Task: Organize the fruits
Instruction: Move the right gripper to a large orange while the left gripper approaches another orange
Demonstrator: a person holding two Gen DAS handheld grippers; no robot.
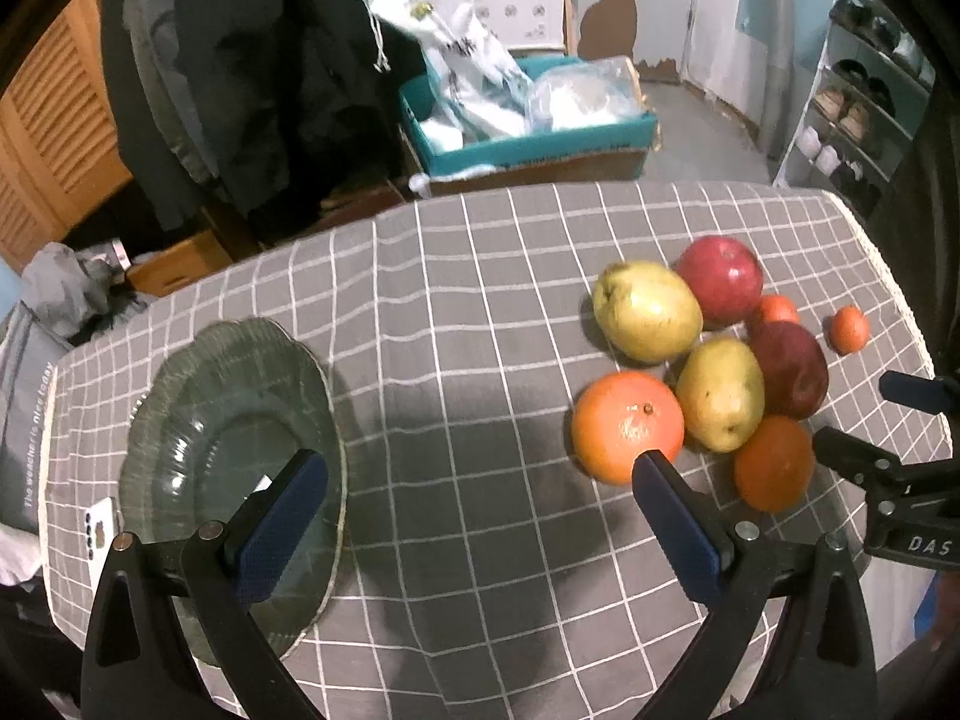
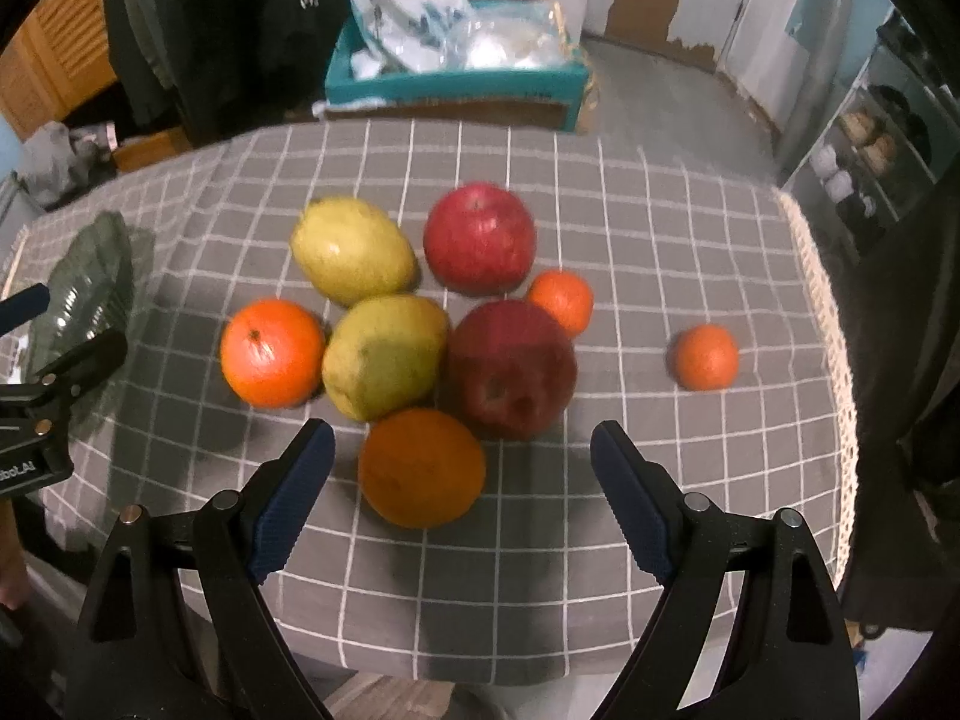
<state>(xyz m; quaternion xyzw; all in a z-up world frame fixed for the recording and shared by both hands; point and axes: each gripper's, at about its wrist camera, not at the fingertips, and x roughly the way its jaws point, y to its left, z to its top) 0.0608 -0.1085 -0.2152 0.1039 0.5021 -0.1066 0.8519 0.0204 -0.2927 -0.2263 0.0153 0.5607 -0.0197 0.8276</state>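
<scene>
Several fruits lie in a cluster on the grey checked tablecloth [image 2: 660, 228]: two yellow-green pears [image 2: 353, 250] [image 2: 384, 357], two red apples [image 2: 479, 238] [image 2: 511, 369], two oranges [image 2: 271, 353] [image 2: 421, 468] and two small tangerines [image 2: 561, 301] [image 2: 703, 357]. An empty green glass plate [image 1: 180, 414] sits at the left. My left gripper [image 1: 480, 462] is open above bare cloth between the plate and the orange [image 1: 627, 426]. My right gripper [image 2: 462, 438] is open, its fingers either side of the nearest orange, just short of it.
A teal box [image 1: 528, 144] of plastic bags stands beyond the table's far edge. A shoe rack [image 1: 864, 108] is at the right. A white phone [image 1: 99, 528] lies left of the plate. The cloth's lace hem [image 2: 834, 324] marks the right table edge.
</scene>
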